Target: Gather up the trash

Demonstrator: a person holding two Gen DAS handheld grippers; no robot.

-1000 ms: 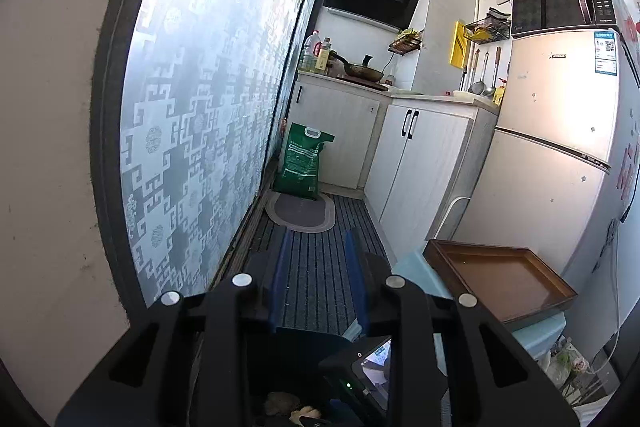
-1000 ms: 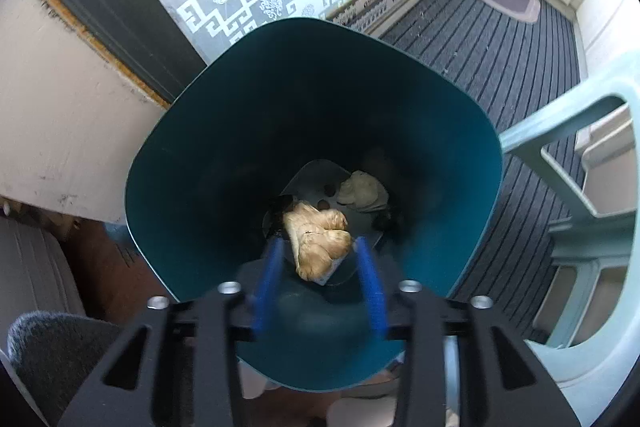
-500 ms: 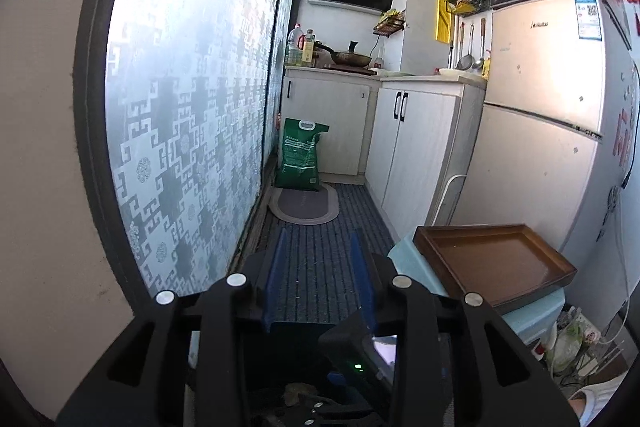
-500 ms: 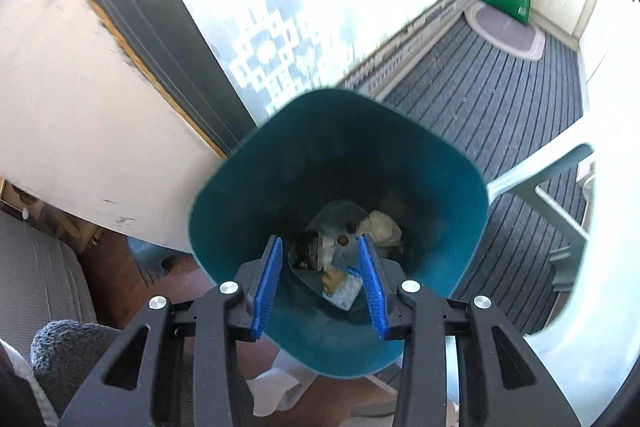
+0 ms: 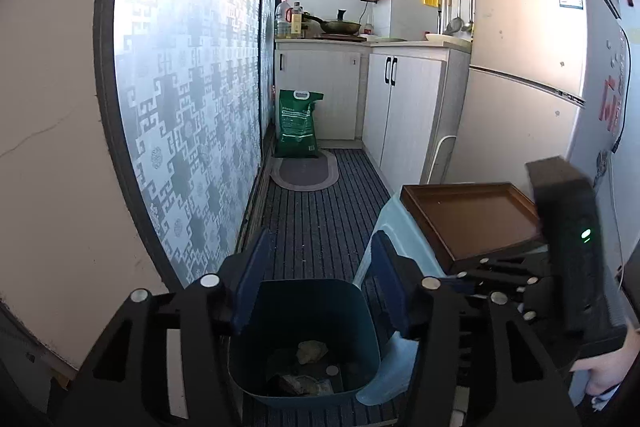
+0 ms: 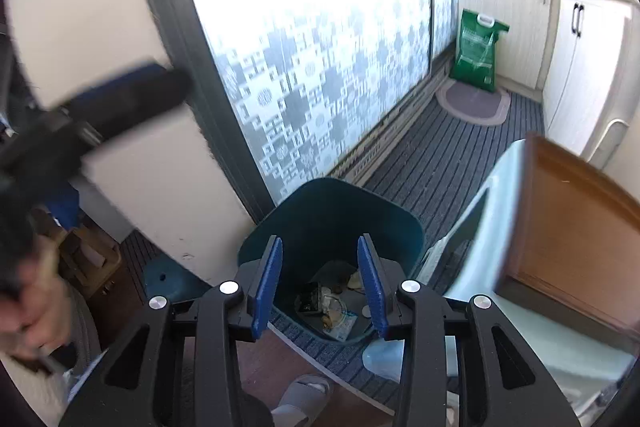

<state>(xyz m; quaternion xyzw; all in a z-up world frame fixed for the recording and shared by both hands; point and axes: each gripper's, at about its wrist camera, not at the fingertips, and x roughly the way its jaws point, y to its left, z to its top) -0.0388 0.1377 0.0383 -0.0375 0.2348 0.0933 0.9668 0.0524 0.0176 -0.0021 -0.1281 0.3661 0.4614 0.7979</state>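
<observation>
A teal trash bin [image 5: 320, 307] stands on the striped floor mat, with crumpled scraps [image 5: 312, 351] at its bottom. My left gripper [image 5: 320, 275] hovers above the bin's near side. Its jaws are opening, and nothing is between the blue pads. In the right wrist view the bin [image 6: 328, 219] lies well below my right gripper [image 6: 319, 287], which is open and empty. Wrappers and a pale lump of trash [image 6: 328, 303] show inside the bin. The right gripper's black body [image 5: 568, 255] appears at the right of the left wrist view. The blurred left gripper [image 6: 120, 103] crosses the upper left of the right wrist view.
A brown tray [image 5: 468, 219] rests on a light blue plastic stool [image 5: 384, 227] right of the bin. A patterned glass door [image 5: 188, 99] and a white wall run along the left. Beyond are a green sack [image 5: 298, 123], an oval rug [image 5: 304, 173], cabinets and a fridge [image 5: 520, 99]. A slippered foot [image 6: 308, 395] is near the bin.
The right gripper rose out of the bin, and the ginger-like lump seen between its fingers now lies inside. The left gripper's jaws widened, and the bin came into its view.
</observation>
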